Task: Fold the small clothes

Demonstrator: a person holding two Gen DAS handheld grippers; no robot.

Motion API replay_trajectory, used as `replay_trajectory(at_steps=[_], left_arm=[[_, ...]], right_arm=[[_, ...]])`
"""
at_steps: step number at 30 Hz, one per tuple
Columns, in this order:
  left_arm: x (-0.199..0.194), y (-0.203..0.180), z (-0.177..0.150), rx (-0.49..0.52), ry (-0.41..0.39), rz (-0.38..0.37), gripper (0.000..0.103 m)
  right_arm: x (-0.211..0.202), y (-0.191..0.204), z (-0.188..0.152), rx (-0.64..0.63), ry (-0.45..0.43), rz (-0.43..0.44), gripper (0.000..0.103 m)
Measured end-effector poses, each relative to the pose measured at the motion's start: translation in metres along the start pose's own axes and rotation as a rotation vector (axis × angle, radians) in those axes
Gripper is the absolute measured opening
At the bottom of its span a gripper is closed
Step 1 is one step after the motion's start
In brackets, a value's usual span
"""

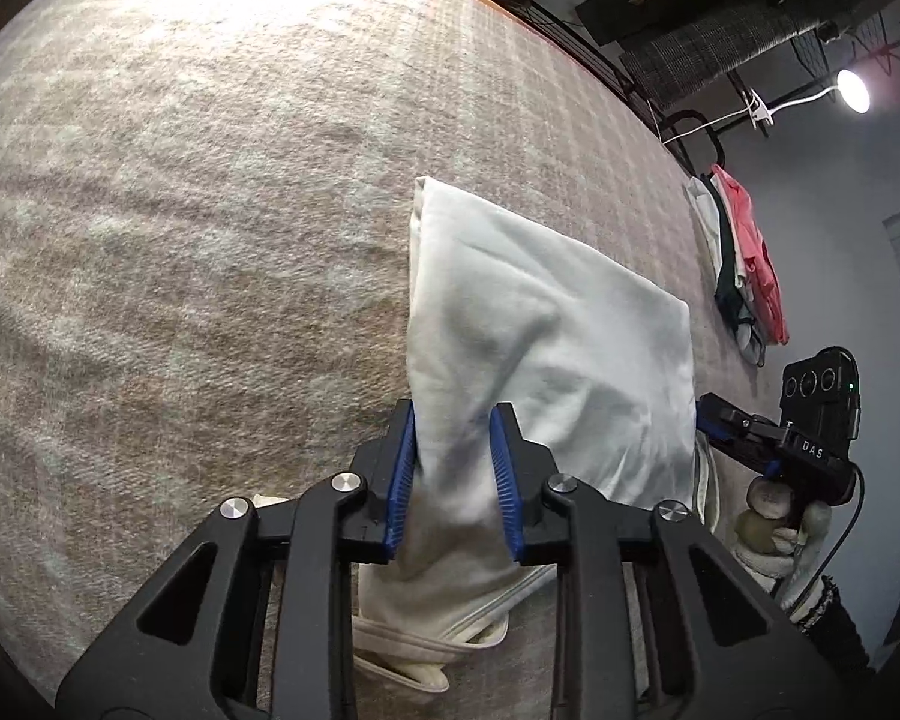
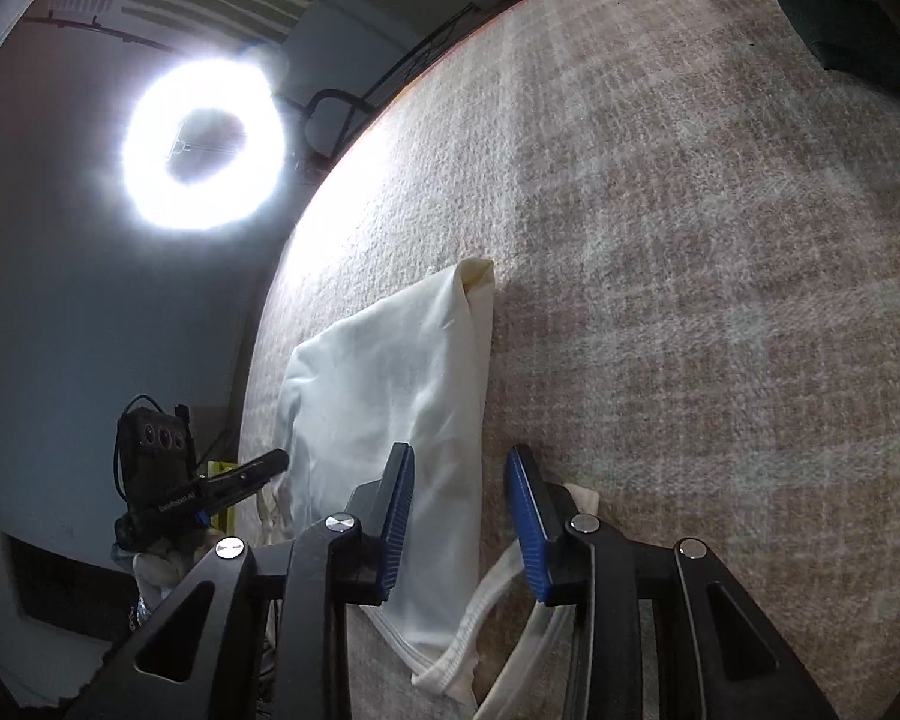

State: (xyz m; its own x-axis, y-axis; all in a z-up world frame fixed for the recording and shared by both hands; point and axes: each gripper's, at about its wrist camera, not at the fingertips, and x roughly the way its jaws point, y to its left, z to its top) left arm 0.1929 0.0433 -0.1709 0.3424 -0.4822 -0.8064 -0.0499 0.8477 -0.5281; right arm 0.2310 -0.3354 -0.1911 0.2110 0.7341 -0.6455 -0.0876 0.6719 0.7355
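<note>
White folded garment (image 1: 546,324) lies on the beige woven bench (image 1: 180,240), with both grippers at its near edge.

Low in the left wrist view, the left gripper (image 1: 453,474) has its blue-padded fingers (image 1: 402,480) set either side of a bunched fold of the cloth; the pads touch the fabric, yet a gap shows between them, so whether they pinch it cannot be told. Low in the right wrist view, the right gripper (image 2: 465,522) holds its fingers apart: the left pad sits over the cloth's edge, the right pad over bare bench beside a hem. A pile of pink, dark and white clothes (image 1: 744,258) lies at the right edge of the left view. A ring light (image 2: 201,144) glares at upper left of the right view.
</note>
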Motion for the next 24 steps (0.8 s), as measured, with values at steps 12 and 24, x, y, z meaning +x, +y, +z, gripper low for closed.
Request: replay_trajectory(at_steps=[12, 24], left_arm=[[-0.011, -0.042, -0.006, 0.155, -0.103, 0.109, 0.006], [-0.019, -0.11, -0.008, 0.279, -0.165, 0.052, 0.006]], right_arm=[[0.009, 0.048, -0.008, -0.124, -0.059, -0.136, 0.005], [-0.043, 0.069, -0.012, -0.213, -0.181, -0.199, 0.004]])
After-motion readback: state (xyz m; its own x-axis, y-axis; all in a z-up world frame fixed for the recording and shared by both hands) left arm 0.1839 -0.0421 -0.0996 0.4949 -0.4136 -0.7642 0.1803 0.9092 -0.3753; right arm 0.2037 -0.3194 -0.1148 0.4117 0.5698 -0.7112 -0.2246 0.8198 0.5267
